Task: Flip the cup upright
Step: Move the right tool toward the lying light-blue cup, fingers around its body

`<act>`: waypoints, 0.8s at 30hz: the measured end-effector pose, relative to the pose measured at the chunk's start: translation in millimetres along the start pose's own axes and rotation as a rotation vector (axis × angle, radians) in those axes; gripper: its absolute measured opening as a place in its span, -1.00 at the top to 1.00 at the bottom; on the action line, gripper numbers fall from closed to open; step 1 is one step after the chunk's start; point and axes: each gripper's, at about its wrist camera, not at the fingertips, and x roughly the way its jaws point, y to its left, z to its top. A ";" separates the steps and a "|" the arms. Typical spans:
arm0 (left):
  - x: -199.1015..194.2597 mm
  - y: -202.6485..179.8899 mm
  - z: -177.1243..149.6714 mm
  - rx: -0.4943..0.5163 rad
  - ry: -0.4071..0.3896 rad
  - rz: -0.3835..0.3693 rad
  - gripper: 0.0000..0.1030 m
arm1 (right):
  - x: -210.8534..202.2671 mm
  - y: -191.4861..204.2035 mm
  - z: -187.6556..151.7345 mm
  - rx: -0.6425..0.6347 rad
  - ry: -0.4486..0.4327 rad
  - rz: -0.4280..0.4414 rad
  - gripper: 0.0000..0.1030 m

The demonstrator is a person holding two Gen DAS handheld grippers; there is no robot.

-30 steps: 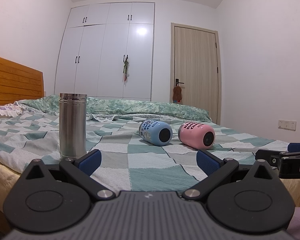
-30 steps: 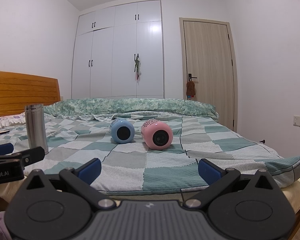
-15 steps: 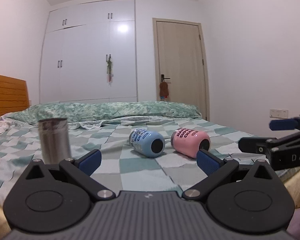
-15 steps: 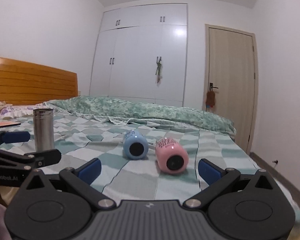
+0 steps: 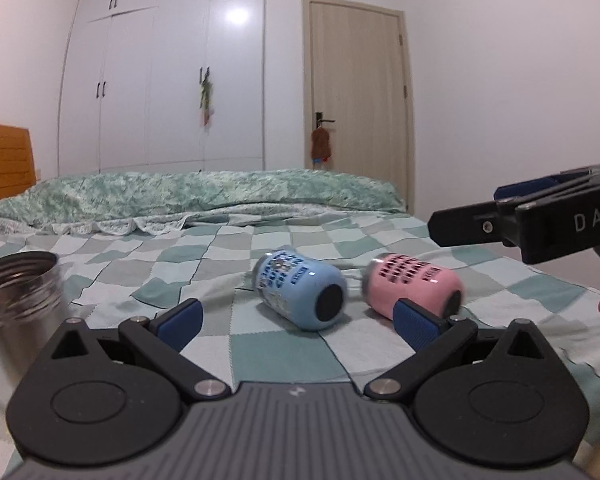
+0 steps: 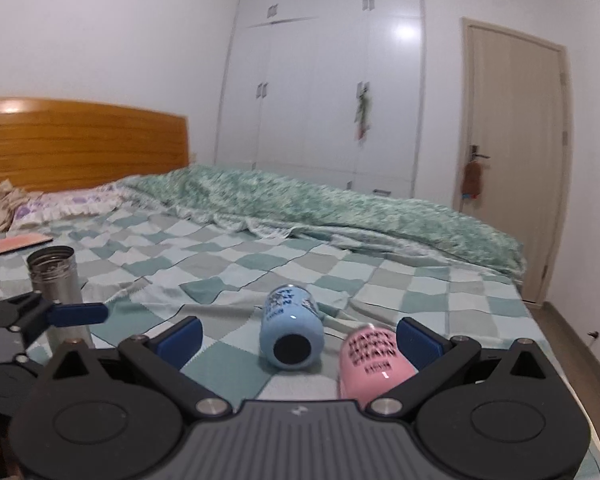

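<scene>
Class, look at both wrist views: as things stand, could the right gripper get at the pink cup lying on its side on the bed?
Probably yes. The right gripper is open, and the pink cup lies just ahead by its right finger, with nothing between them. The blue cup lies beside it, apart, so a small shift right should line it up.

three cups on the bed: one blue cup [image 5: 300, 295] and one pink cup [image 5: 412, 288] lying on their sides, one steel cup [image 5: 18, 304] standing; two grippers.
</scene>
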 end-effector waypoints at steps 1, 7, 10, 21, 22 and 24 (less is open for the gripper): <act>8.7 2.8 2.0 -0.004 0.008 0.006 -1.00 | 11.3 1.0 5.3 -0.011 0.011 0.004 -1.00; 50.0 21.8 11.4 -0.047 0.047 0.048 -1.00 | 73.4 -3.4 29.6 -0.032 0.098 0.065 -1.00; 68.8 27.7 16.2 -0.059 0.062 0.065 -1.00 | 104.7 -5.3 39.2 -0.040 0.143 0.084 -1.00; 119.9 35.7 17.3 -0.038 0.161 0.053 -1.00 | 196.2 -14.4 43.2 -0.007 0.307 0.094 -1.00; 123.8 36.7 16.1 -0.039 0.173 0.056 -1.00 | 202.2 -14.9 42.0 -0.002 0.320 0.096 -1.00; 130.5 38.8 13.2 -0.045 0.190 0.058 -1.00 | 214.1 -15.1 39.3 0.007 0.348 0.101 -1.00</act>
